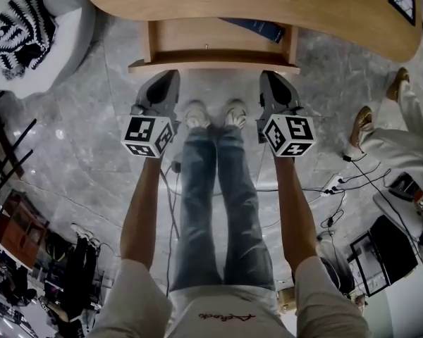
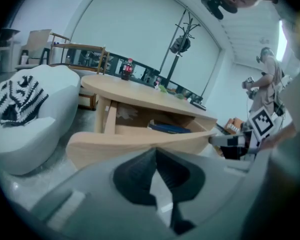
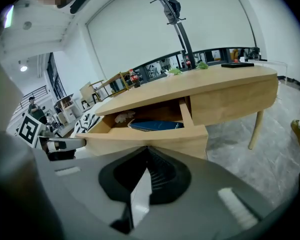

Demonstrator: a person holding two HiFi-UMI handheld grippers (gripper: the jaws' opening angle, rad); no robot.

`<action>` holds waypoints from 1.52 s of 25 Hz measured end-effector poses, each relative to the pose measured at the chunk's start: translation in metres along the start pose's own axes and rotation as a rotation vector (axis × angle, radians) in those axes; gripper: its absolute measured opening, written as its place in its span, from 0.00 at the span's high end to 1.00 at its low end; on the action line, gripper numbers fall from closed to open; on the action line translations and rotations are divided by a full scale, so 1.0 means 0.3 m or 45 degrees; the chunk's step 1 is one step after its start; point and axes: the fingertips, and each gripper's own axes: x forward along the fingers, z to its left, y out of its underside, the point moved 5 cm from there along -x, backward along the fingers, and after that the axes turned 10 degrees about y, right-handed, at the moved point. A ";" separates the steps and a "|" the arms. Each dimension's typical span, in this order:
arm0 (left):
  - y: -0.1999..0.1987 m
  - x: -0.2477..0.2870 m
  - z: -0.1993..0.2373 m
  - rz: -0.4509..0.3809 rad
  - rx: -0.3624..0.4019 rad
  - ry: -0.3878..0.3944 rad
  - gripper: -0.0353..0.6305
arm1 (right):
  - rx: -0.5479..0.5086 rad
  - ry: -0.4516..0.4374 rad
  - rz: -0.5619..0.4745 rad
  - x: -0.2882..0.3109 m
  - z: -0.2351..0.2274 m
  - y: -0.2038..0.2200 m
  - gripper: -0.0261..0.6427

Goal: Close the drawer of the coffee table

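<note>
I see the drawer (image 1: pixel 213 66) standing well out from the coffee table (image 1: pixel 268 5) front edge with a blue book (image 1: pixel 257 28) inside, so none of the closing is done. Left gripper (image 1: pixel 170 74) and right gripper (image 1: pixel 266 74) sit at its front panel, one toward each end (touching or just short, I can't tell), fingers pinched together on nothing. The whole push in is left, I'd say.

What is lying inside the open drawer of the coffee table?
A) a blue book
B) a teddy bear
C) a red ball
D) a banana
A: the right gripper view shows a blue book lying flat inside the pulled-out drawer under the coffee table top.
</note>
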 end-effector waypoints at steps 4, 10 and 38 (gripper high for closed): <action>-0.053 0.052 0.038 -0.010 0.021 0.010 0.95 | -0.019 0.009 -0.029 0.063 -0.016 -0.060 0.95; -0.140 0.135 0.111 -0.026 0.051 0.016 0.95 | -0.071 0.005 -0.069 0.167 -0.034 -0.149 0.95; -0.252 0.210 0.116 -0.049 0.124 0.047 0.95 | -0.141 -0.123 -0.098 0.221 0.033 -0.245 0.95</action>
